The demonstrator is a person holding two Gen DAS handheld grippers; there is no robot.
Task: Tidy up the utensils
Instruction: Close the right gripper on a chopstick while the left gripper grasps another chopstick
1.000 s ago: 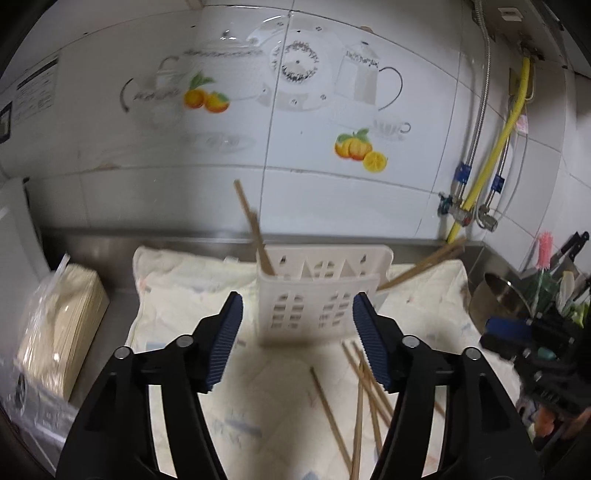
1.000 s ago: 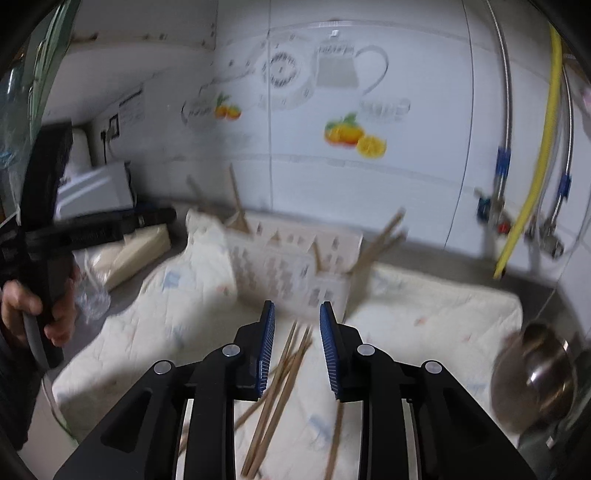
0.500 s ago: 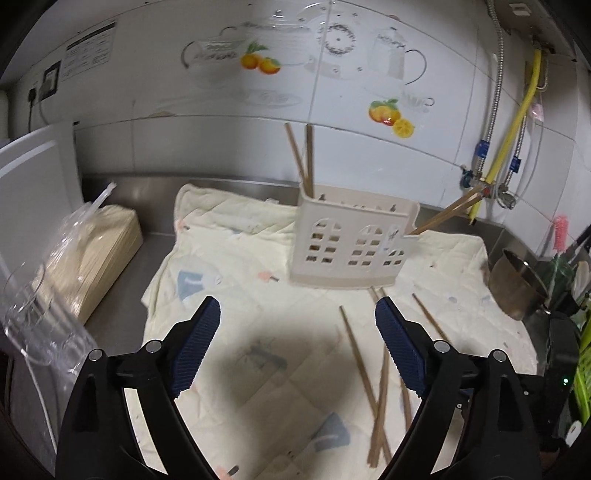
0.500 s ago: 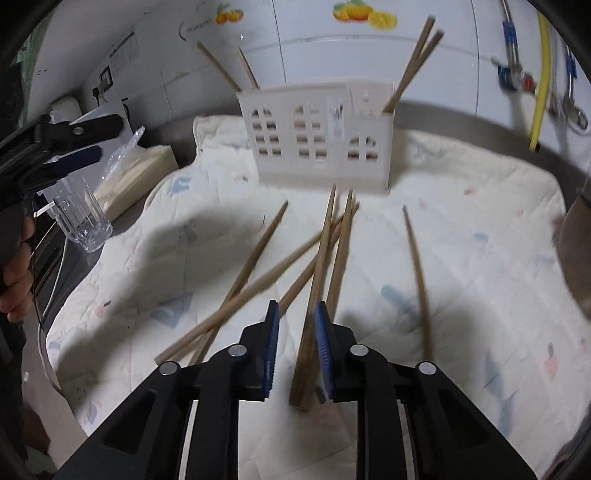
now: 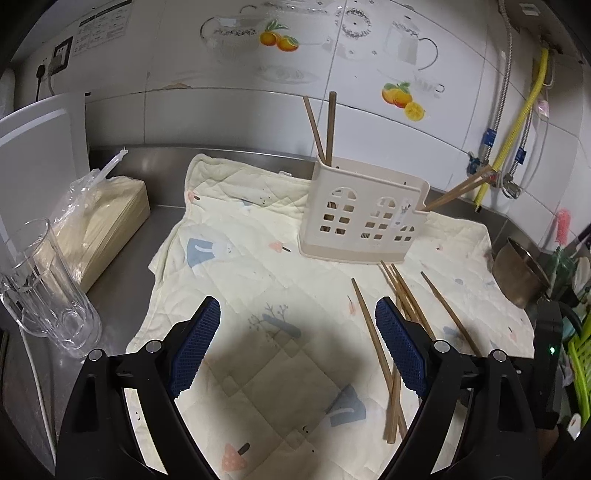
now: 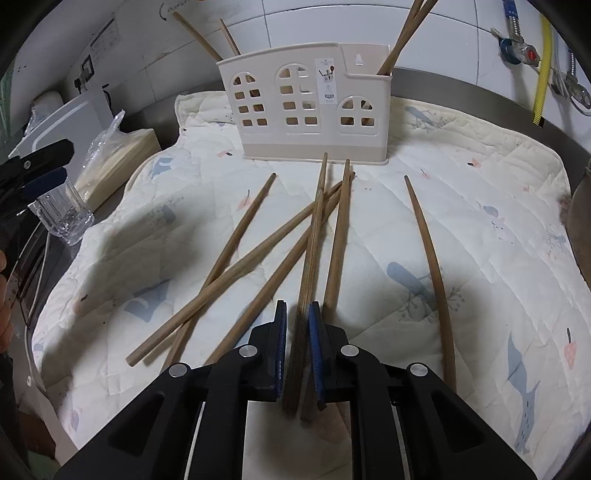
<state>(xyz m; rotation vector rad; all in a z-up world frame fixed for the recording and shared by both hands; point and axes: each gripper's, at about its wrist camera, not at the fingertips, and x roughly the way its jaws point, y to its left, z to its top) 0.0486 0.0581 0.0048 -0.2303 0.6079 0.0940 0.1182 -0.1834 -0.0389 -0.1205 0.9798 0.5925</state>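
Four brown wooden chopsticks [image 6: 402, 33] stand in our cream plastic holder [image 6: 306, 107], six remain; our right gripper [image 6: 296, 345] is closing around one [image 6: 314, 236], left gripper [image 5: 295, 350] wide, empty.

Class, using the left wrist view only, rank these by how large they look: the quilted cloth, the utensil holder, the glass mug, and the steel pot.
1. Quilted cloth, by far.
2. Utensil holder.
3. Glass mug, though nearness to the camera inflates it.
4. Steel pot, partly cut off, so unsure against the mug.
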